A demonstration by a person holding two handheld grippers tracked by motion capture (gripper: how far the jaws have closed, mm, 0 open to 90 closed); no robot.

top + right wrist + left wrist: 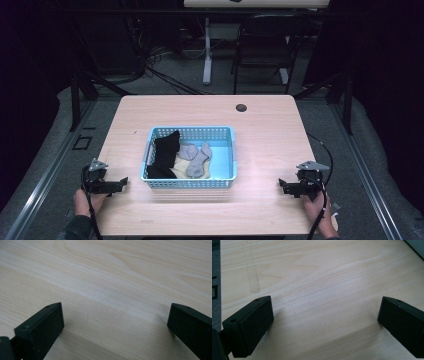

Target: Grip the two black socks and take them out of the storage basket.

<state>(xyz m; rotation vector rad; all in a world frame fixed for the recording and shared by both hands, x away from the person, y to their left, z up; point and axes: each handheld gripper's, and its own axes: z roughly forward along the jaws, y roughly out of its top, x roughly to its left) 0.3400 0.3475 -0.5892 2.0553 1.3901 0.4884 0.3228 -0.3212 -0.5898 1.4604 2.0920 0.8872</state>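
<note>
A light blue plastic basket (227, 135) sits in the middle of the wooden table (260, 125). Inside it lie a black sock (165, 150), grey socks (196, 157) and a pale yellowish cloth (181, 162). My left gripper (122, 183) rests low over the table left of the basket, held by a hand, its jaws spread wide over bare wood (324, 315). My right gripper (281, 186) sits to the right of the basket near the front edge, also open, with nothing between its fingers (40, 332).
A dark round hole (241, 107) marks the table's far side. A black chair (265, 45) and a white table leg (207, 50) stand beyond the table. A cable (325, 150) trails from the right gripper. Grey floor surrounds the table.
</note>
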